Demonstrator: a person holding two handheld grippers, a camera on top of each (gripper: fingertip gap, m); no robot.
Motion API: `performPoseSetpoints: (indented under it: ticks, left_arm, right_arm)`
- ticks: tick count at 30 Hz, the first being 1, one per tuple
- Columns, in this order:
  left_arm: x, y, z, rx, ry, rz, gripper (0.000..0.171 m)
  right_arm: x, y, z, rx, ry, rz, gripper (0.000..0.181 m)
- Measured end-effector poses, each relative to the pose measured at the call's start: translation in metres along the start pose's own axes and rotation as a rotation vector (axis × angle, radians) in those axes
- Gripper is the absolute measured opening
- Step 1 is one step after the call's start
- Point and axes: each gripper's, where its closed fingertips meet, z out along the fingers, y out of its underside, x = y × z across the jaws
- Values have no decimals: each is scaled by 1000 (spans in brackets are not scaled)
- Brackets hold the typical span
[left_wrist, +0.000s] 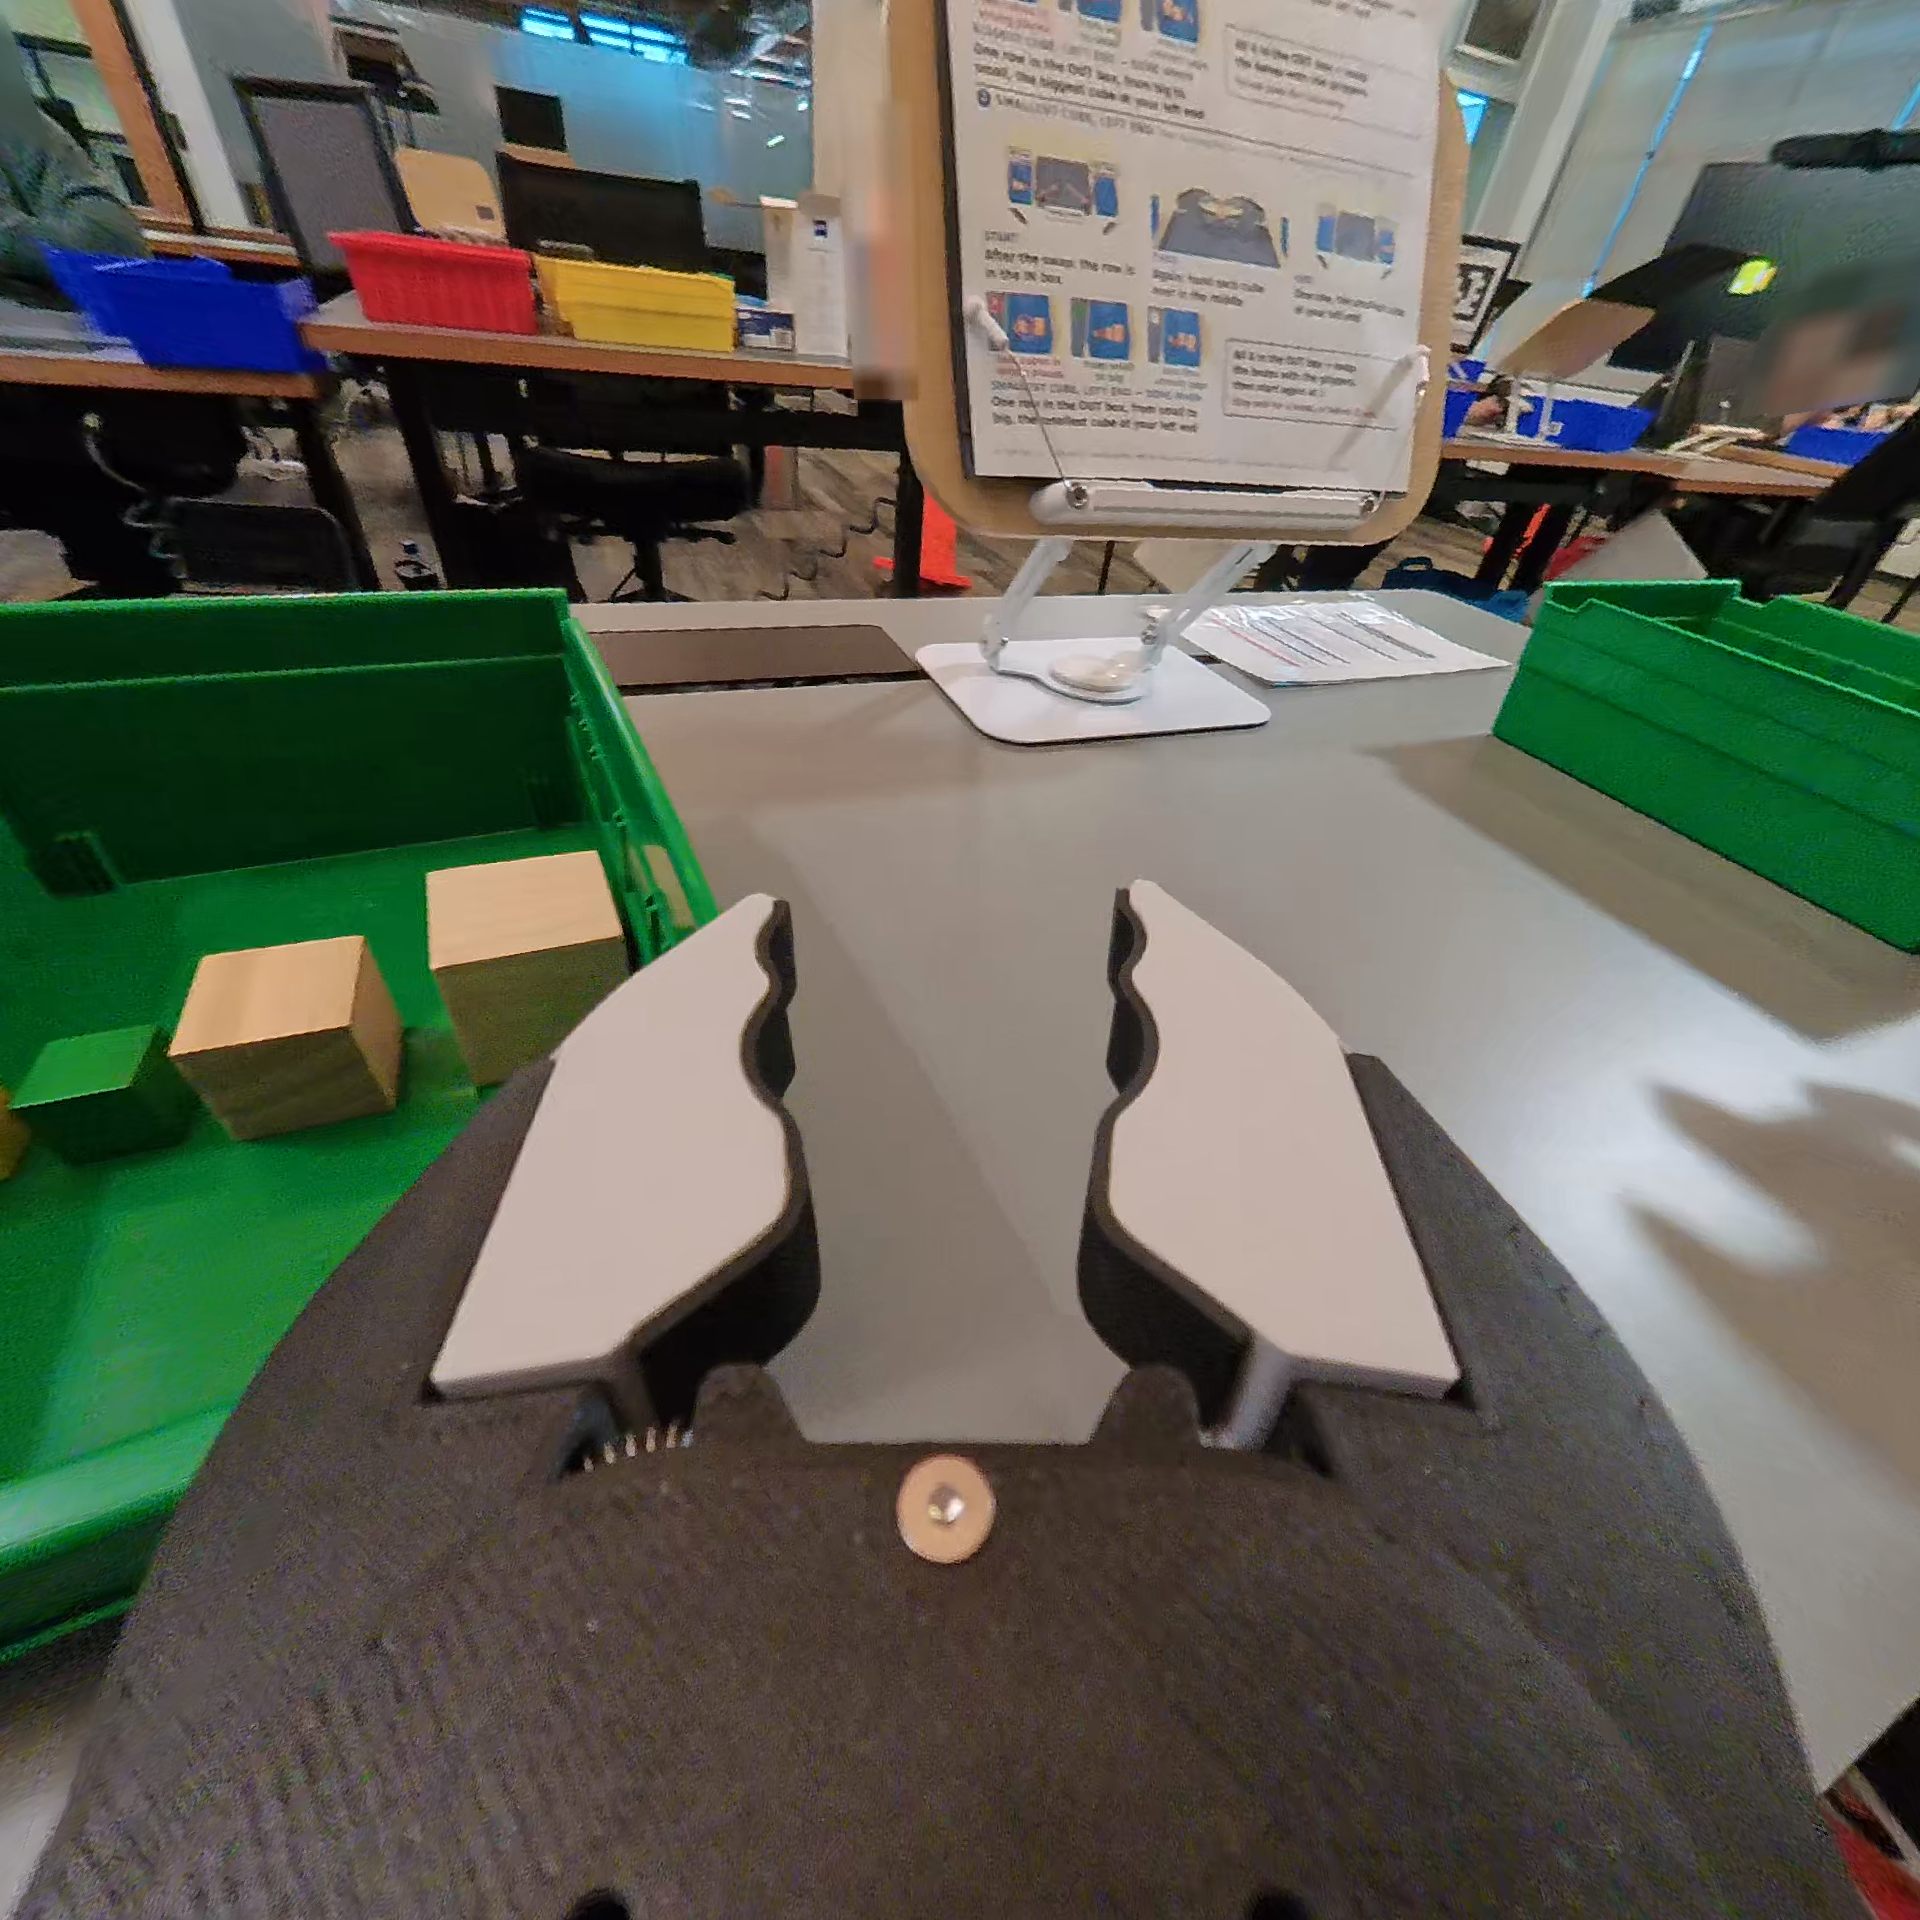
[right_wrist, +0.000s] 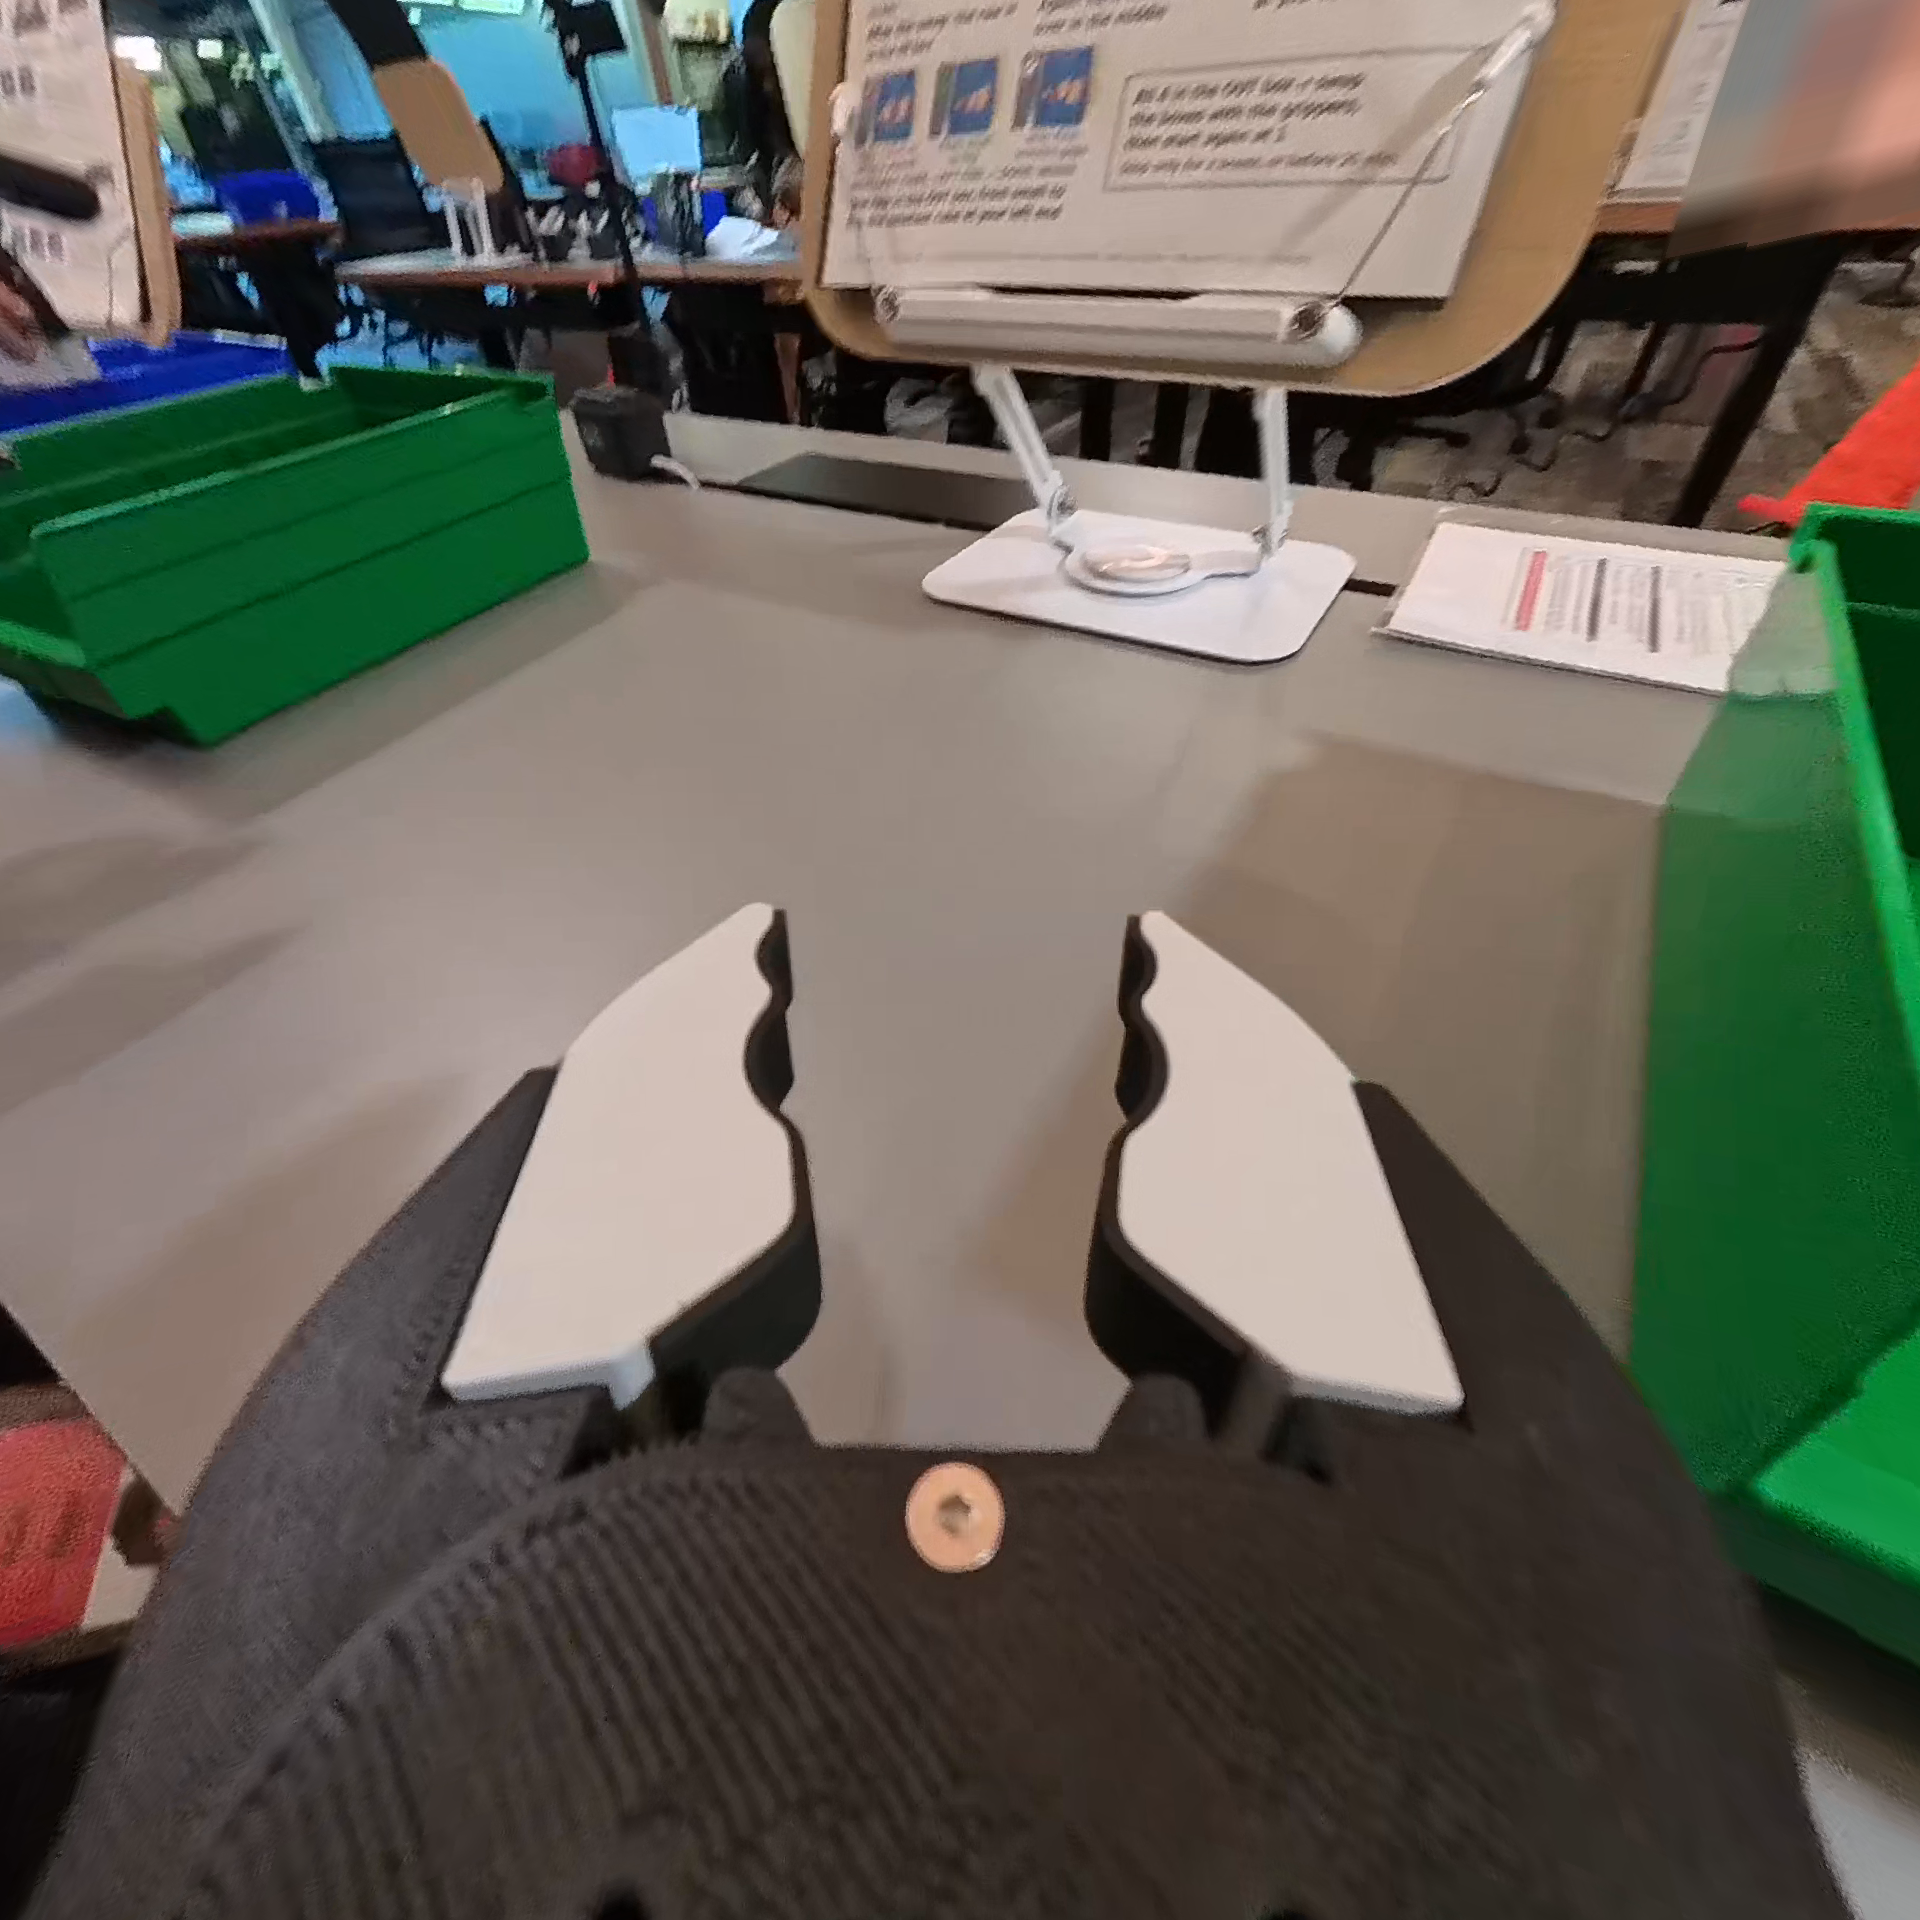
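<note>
My left gripper (left_wrist: 951, 914) is open and empty above the grey table (left_wrist: 1039, 852), just right of a green bin (left_wrist: 291, 634). That bin holds a large wooden cube (left_wrist: 520, 935), a smaller wooden cube (left_wrist: 286, 1034) and a green cube (left_wrist: 99, 1091) in a row; a yellowish piece shows at the frame edge. My right gripper (right_wrist: 956, 935) is open and empty above the table (right_wrist: 727, 779), just left of a second green bin (right_wrist: 1787, 1039). The first bin also shows in the right wrist view (right_wrist: 270, 582), far left.
A white stand (left_wrist: 1101, 696) holds an instruction board (left_wrist: 1184, 249) at the table's back middle; it shows in the right wrist view too (right_wrist: 1143, 582). A printed sheet (right_wrist: 1579, 613) lies beside it. A dark panel (left_wrist: 748, 655) sits at the back. Other tables with coloured bins stand behind.
</note>
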Motion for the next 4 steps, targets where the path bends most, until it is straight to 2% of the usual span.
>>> performPoseSetpoints:
  ticks: [4]
  left_arm:
    - [6, 0, -1, 0, 19, 1, 60]
  right_arm:
    - [-4, 2, -2, -15, 44, -152, 61]
